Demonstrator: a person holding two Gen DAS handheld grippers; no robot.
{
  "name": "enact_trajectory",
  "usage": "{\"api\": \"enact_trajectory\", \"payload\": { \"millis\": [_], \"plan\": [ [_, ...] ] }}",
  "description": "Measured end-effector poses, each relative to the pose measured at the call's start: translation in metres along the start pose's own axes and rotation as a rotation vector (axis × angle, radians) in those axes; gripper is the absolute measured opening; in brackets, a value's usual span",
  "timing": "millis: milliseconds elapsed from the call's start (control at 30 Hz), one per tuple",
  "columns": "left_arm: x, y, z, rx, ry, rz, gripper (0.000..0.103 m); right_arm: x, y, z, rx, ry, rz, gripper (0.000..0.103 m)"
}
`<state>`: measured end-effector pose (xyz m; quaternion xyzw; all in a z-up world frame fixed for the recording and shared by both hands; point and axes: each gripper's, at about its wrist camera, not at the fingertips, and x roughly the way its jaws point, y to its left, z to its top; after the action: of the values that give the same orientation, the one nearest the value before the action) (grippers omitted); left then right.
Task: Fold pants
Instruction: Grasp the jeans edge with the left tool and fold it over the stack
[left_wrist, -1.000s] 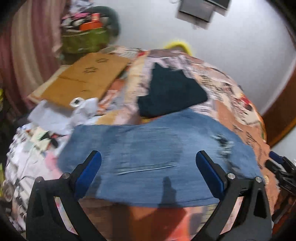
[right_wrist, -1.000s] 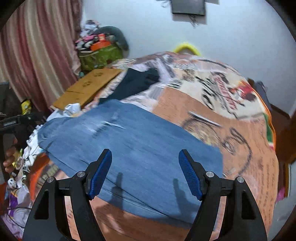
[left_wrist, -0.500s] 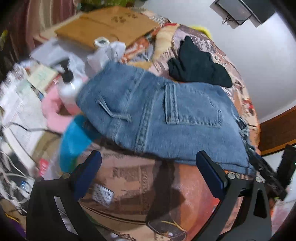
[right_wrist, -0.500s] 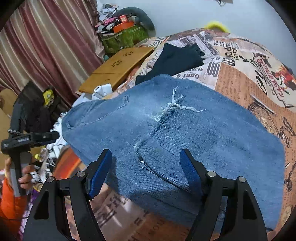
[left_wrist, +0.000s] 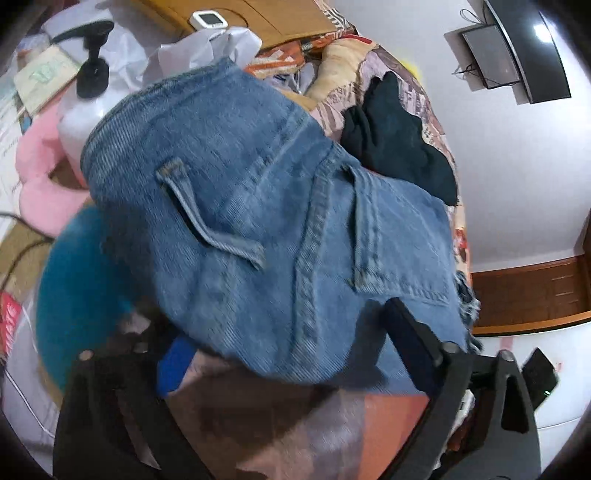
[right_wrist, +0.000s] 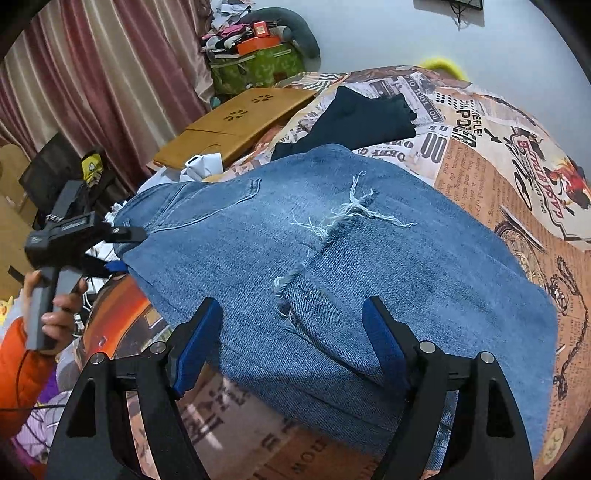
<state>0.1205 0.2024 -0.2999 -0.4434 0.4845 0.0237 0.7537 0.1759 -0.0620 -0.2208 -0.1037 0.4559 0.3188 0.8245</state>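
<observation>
Surroundings: a black garment (right_wrist: 364, 118) lies on the printed bedspread (right_wrist: 517, 155) just beyond the far edge of the jeans (right_wrist: 332, 258). A wooden lap tray (right_wrist: 236, 125), crumpled white paper (left_wrist: 207, 48) and a pump bottle (left_wrist: 86, 92) crowd the bedside near the waistband; a pink cushion (left_wrist: 37, 184) and a teal object (left_wrist: 81, 288) sit below it.

Pose: the left gripper (left_wrist: 291, 350) is low at the waistband corner, seen from the right wrist view held in a hand (right_wrist: 55, 314) with an orange sleeve. The right gripper (right_wrist: 291, 347) is level over the bed's near edge, pointing across the denim.

Position: the jeans lie folded flat on the bedspread. The left gripper's fingers stand apart, one above the denim edge and one under it, not yet clamped. The right gripper's fingers are spread wide, straddling the near folded edge beside the frayed tear (right_wrist: 332, 225).
</observation>
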Motion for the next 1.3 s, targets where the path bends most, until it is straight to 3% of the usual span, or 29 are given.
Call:
{"api": "enact_trajectory", "payload": {
  "millis": [67, 133, 233, 333, 400, 500, 633, 833, 933, 1000, 1133, 1300],
  "plan": [
    [0.0, 0.003, 0.006, 0.007, -0.015, 0.026, 0.076, 0.0, -0.001, 0.0, 0.003, 0.001, 0.006, 0.078],
    [-0.003, 0.008, 0.012, 0.004, -0.045, 0.056, 0.053, 0.0, -0.001, 0.001, 0.005, 0.003, 0.011, 0.078],
    [-0.012, 0.005, 0.019, 0.014, -0.098, 0.066, 0.038, -0.001, -0.002, 0.002, 0.012, 0.005, 0.015, 0.078],
    [-0.024, -0.02, 0.02, 0.111, -0.174, 0.155, 0.029, -0.008, -0.008, 0.003, 0.053, 0.001, 0.033, 0.076],
    [-0.036, -0.045, 0.018, 0.197, -0.241, 0.225, 0.026, -0.019, -0.017, 0.002, 0.106, -0.018, 0.055, 0.075],
    [-0.059, -0.083, 0.019, 0.307, -0.342, 0.274, 0.024, -0.039, -0.037, -0.003, 0.149, -0.063, 0.019, 0.075],
    [-0.09, -0.15, 0.02, 0.439, -0.468, 0.245, 0.023, -0.059, -0.076, -0.019, 0.259, -0.092, -0.002, 0.075],
    [-0.103, -0.27, -0.005, 0.672, -0.568, 0.138, 0.022, -0.075, -0.131, -0.059, 0.343, -0.046, -0.194, 0.075],
    [-0.097, -0.318, -0.026, 0.778, -0.58, 0.086, 0.022, -0.072, -0.147, -0.08, 0.349, 0.006, -0.25, 0.075],
    [-0.086, -0.351, -0.041, 0.843, -0.575, 0.05, 0.022, -0.072, -0.153, -0.09, 0.37, -0.002, -0.218, 0.075],
    [-0.054, -0.409, -0.071, 0.945, -0.504, -0.017, 0.021, -0.075, -0.155, -0.097, 0.39, -0.023, -0.185, 0.077],
    [-0.003, -0.453, -0.102, 1.016, -0.367, -0.077, 0.02, -0.075, -0.157, -0.104, 0.4, -0.055, -0.153, 0.077]
  ]
}}
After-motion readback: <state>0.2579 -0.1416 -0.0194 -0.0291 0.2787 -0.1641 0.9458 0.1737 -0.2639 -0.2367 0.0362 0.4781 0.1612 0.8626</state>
